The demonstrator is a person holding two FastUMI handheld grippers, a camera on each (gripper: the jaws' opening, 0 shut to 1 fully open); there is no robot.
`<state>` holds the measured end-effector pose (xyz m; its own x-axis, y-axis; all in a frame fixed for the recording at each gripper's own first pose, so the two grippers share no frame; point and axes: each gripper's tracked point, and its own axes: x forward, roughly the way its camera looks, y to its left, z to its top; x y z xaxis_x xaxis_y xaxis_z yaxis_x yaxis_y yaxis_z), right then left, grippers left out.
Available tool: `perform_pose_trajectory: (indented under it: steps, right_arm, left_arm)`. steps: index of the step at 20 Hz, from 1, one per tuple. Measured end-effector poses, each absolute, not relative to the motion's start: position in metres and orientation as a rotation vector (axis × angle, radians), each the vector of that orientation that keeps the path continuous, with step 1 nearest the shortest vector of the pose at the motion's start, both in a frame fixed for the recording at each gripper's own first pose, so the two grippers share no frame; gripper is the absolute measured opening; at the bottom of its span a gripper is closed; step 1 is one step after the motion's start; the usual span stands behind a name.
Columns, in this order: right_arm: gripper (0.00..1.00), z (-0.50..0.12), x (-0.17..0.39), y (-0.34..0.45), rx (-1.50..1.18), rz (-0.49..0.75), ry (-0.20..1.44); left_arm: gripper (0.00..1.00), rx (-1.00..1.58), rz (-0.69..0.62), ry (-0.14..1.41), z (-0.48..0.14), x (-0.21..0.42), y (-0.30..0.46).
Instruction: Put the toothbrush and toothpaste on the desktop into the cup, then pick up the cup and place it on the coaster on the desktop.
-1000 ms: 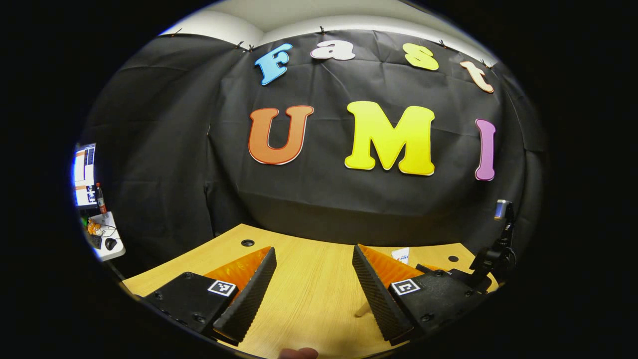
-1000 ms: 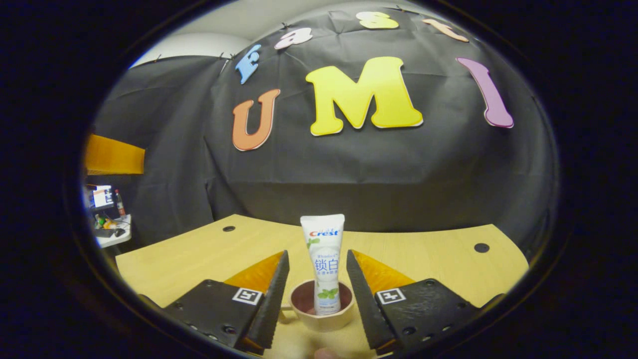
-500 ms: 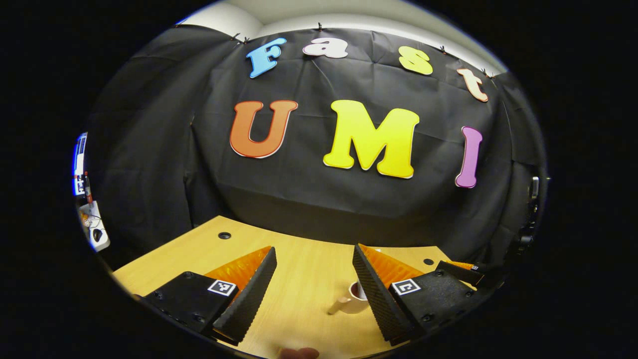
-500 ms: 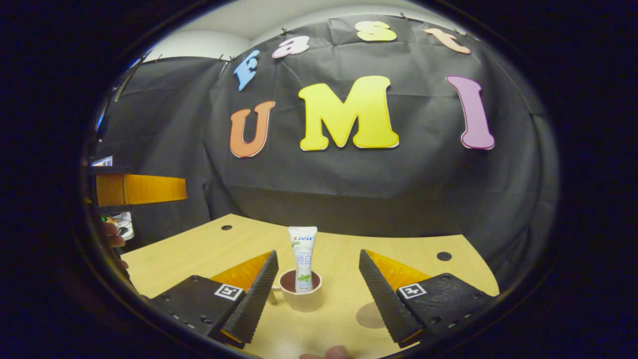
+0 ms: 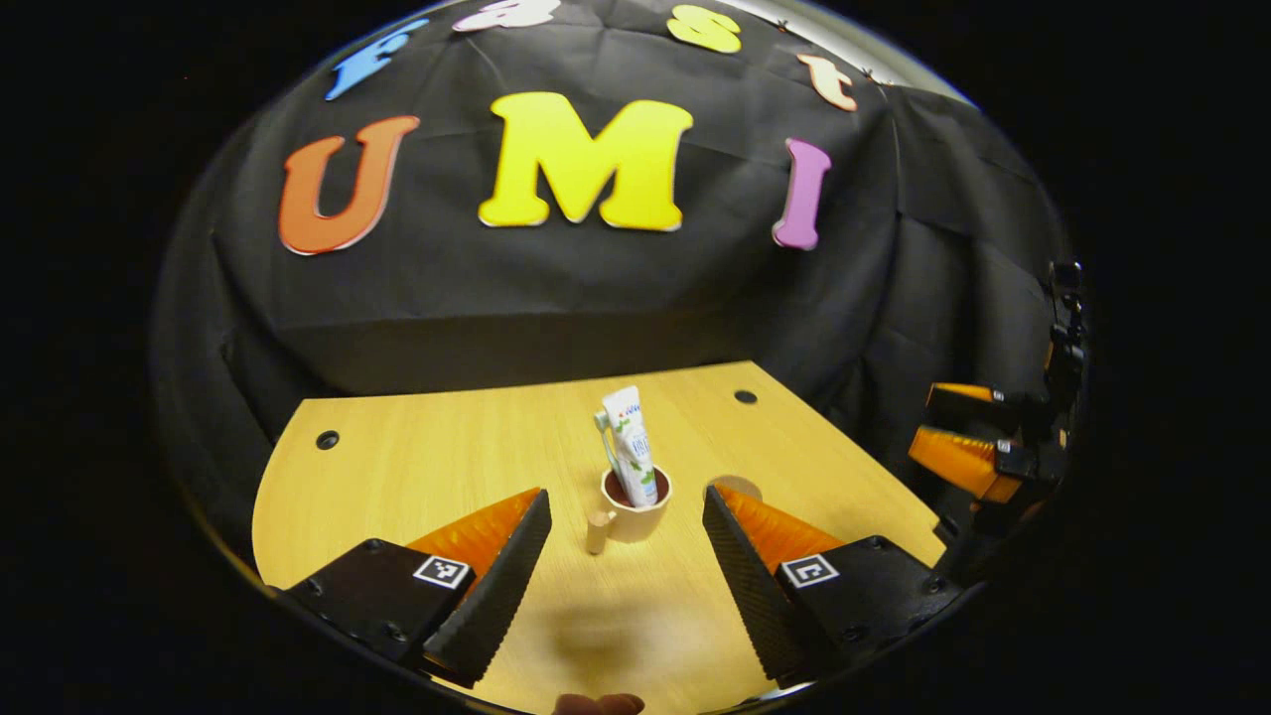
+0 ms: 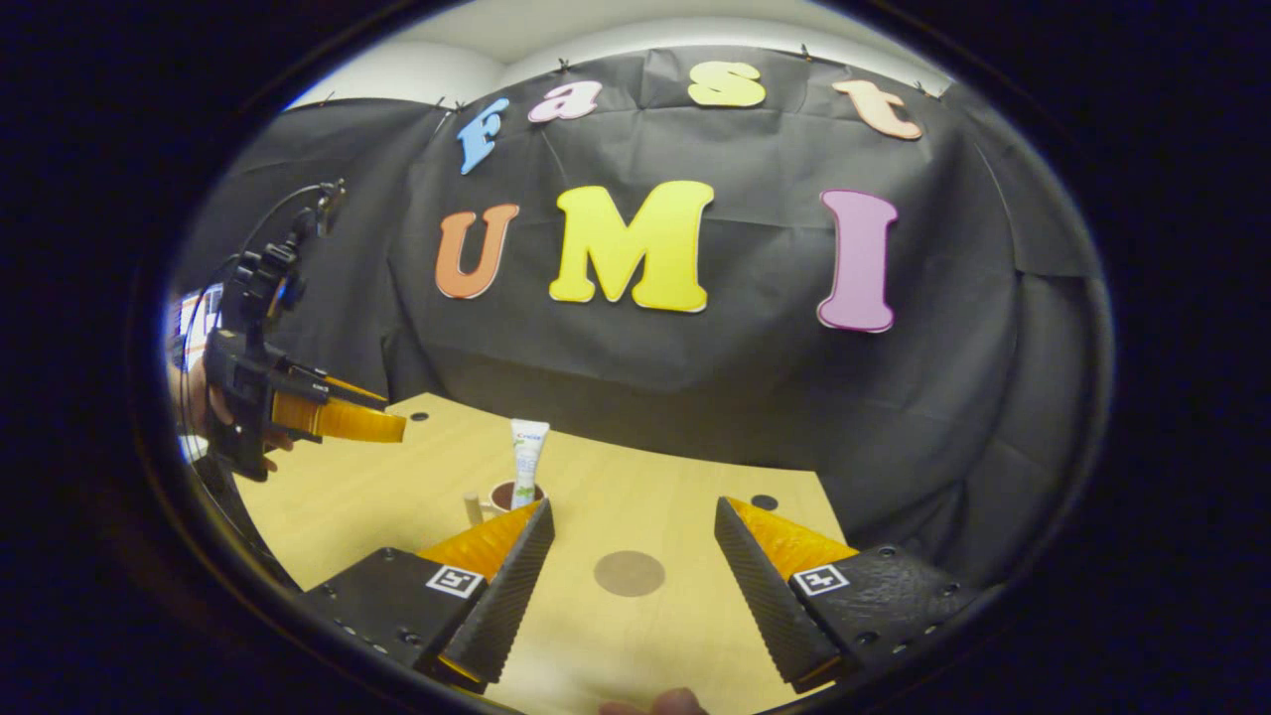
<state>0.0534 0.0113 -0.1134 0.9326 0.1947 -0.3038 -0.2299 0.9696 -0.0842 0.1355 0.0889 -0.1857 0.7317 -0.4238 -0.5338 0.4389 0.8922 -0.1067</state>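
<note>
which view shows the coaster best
The right gripper view: the coaster lies whole and bare on the desktop between the open right tongs. In the left gripper view only a sliver of it peeks past a finger, right of the cup.

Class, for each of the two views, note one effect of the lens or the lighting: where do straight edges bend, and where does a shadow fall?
Left gripper view: the desk has a far edge that bows into a curve, and a soft dark shadow lies on the wood between the left hand-held gripper fingers. Right gripper view: the desk edges curve too; the cup and coaster look sharp, without glare.
</note>
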Motion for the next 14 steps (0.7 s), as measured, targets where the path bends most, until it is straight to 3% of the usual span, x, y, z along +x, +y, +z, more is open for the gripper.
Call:
perform_pose_trajectory:
  steps: [4, 14]
  right_arm:
    - [0.97, -0.114, 0.039, -0.016, -0.11, 0.171, 0.329]
    - [0.96, -0.137, 0.022, -0.076, -0.085, 0.063, 0.434]
  left_arm:
    - [0.98, 0.136, -0.656, 0.791, -0.23, 0.152, 0.073]
    - [0.98, 0.449, -0.832, 1.141, -0.322, 0.187, 0.079]
